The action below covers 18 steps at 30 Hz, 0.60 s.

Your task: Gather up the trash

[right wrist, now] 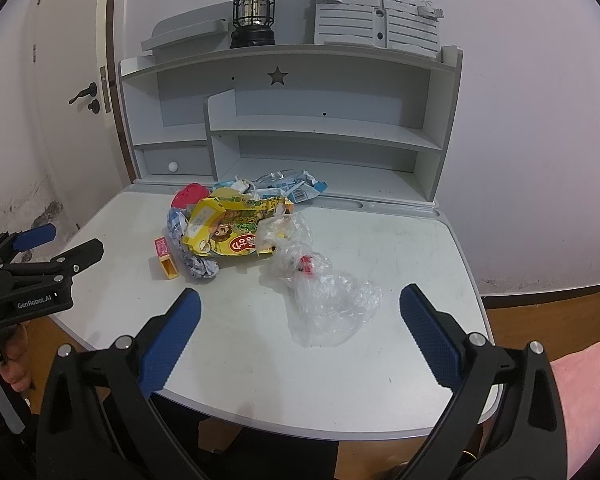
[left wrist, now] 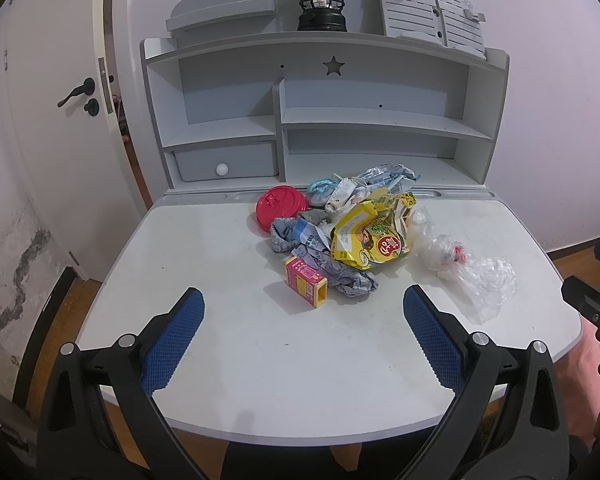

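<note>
With both hand-held grippers (left wrist: 303,307) (right wrist: 300,307) spread wide, pinch the light, crinkly clear plastic bag (right wrist: 332,304), nearest the yellow snack wrapper (right wrist: 228,232), at its bunched middle.

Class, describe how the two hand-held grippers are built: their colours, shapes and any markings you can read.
Both are alike. The left gripper and right gripper have black plastic frames with triangular cut-outs and silver round bolt heads at the pivots. Each finger carries a long blue pad with a fine cross-hatched grip texture. Seen from the right wrist, the left gripper's black body bears white lettering reading GenRobot.AI.
</note>
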Available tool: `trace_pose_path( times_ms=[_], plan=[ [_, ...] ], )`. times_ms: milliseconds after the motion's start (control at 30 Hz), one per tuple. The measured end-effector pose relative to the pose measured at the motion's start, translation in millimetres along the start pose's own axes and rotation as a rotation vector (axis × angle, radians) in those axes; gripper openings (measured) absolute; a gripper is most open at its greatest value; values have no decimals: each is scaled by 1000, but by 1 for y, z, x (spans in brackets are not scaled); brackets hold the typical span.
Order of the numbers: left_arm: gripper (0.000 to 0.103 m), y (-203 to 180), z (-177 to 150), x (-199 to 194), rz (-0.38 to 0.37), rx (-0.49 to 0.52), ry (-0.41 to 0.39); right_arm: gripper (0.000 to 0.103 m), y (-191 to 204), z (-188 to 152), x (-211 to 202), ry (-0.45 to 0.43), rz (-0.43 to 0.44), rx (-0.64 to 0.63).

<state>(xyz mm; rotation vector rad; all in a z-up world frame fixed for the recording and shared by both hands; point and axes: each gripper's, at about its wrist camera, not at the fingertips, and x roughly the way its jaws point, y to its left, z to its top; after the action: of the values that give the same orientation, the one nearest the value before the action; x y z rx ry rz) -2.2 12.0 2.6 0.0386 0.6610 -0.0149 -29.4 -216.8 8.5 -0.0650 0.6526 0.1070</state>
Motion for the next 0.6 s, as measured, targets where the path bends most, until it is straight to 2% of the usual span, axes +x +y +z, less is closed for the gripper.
trace_pose_path(
  times_ms=[600],
  plan=[
    [97,1,0,1,-1,2,1,96,2,1,-4,-3,-1,-7]
  ],
)
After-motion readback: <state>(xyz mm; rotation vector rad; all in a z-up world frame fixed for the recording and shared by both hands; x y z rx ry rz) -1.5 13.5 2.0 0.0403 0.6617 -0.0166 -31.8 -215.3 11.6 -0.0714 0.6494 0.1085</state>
